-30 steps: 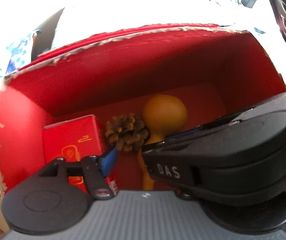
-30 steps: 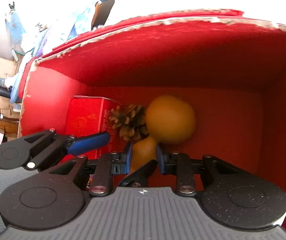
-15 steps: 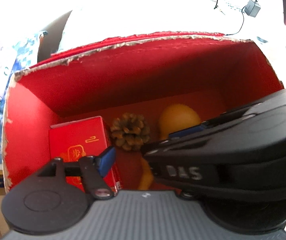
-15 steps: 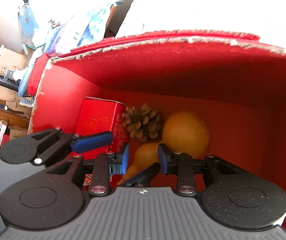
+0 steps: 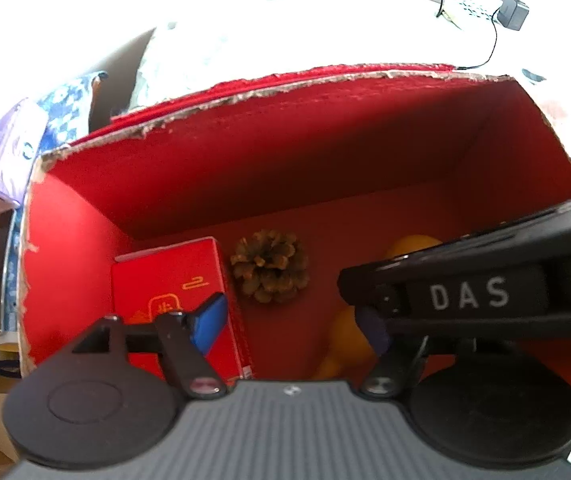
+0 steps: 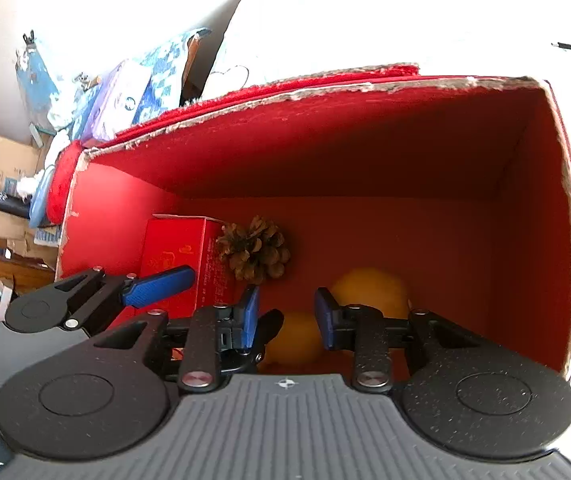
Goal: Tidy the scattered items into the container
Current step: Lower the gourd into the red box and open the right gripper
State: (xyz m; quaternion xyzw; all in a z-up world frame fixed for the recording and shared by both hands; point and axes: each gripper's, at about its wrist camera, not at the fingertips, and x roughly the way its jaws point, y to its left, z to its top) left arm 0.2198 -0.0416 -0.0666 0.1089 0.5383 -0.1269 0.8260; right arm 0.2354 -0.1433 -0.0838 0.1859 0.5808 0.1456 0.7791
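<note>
Gourd released: it lies straight ahead of your right claw

Your right claw [image 6: 285,316] hangs inside the red box [image 6: 117,216] with its blue pads spread and nothing between them. The orange gourd [image 6: 369,290] rests on the box floor directly ahead of and below the gap. Its long axis runs away from you along the fingers, small bulb nearest, big bulb farther in, leaning a little to the right. To the left of that claw sit the pine cone [image 6: 254,249] and, beyond it, the small red carton [image 6: 173,248] against the left wall.

Your left claw [image 5: 285,320] is parted too and empty; the right tool crosses in front of its right finger. The gourd lies to its right, the carton just behind its left pad.

Your right hand is nearer the gourd. My reading is that the drop is finished, so draw back along the fingers and keep the pads clear of the near bulb
</note>
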